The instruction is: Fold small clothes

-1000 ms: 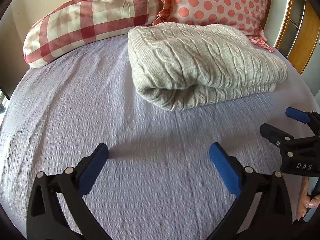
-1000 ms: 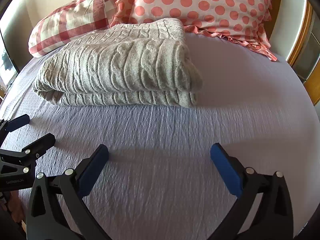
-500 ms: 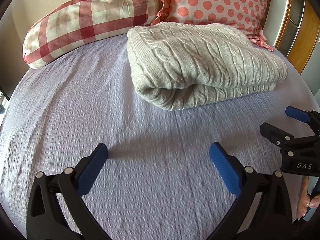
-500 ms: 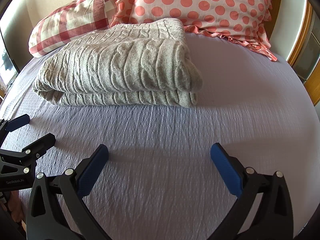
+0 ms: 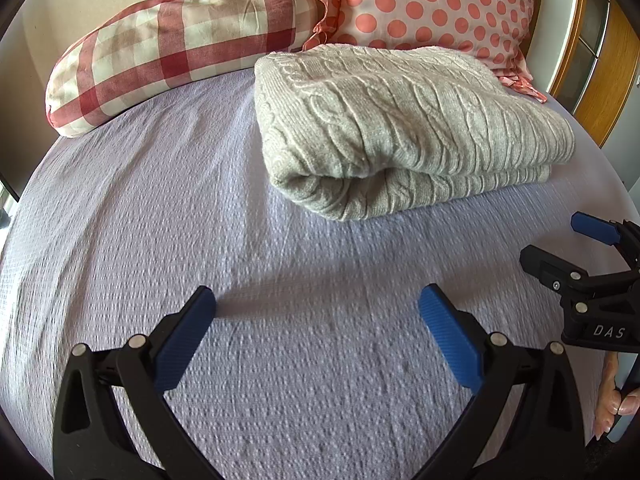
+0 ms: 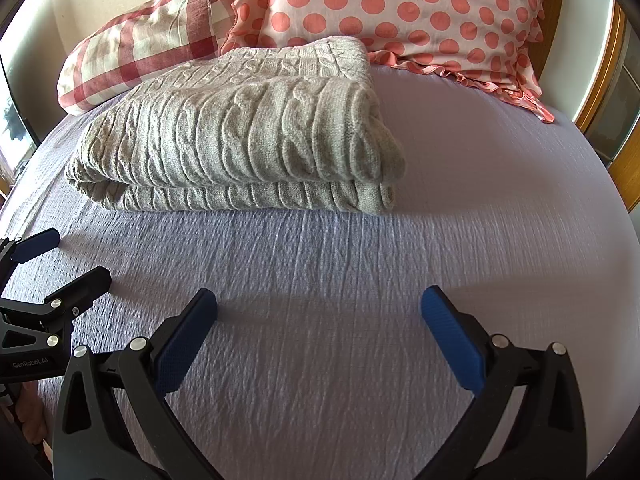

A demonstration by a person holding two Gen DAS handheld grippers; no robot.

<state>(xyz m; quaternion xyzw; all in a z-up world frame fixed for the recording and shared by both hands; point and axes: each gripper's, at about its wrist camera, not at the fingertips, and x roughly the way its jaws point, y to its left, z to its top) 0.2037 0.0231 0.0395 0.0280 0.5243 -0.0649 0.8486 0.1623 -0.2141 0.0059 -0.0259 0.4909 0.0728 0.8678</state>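
A grey cable-knit sweater (image 5: 400, 128) lies folded in a thick rectangle on the lilac bedsheet (image 5: 160, 208), near the pillows. It also shows in the right wrist view (image 6: 240, 140). My left gripper (image 5: 316, 312) is open and empty, low over the sheet, well short of the sweater. My right gripper (image 6: 318, 312) is open and empty too, in front of the sweater's right part. Each gripper shows in the other's view: the right gripper (image 5: 560, 248) at the right edge, the left gripper (image 6: 60, 256) at the left edge, both open.
A red-and-cream checked pillow (image 5: 172, 40) and a pink polka-dot pillow (image 5: 432, 4) lean at the head of the bed behind the sweater. A wooden door or wardrobe (image 5: 608, 80) stands to the right of the bed. A hand (image 5: 612, 400) shows at the lower right.
Both views shift very slightly; the sweater sits a touch lower in the left wrist view. Both grippers stay open and empty.
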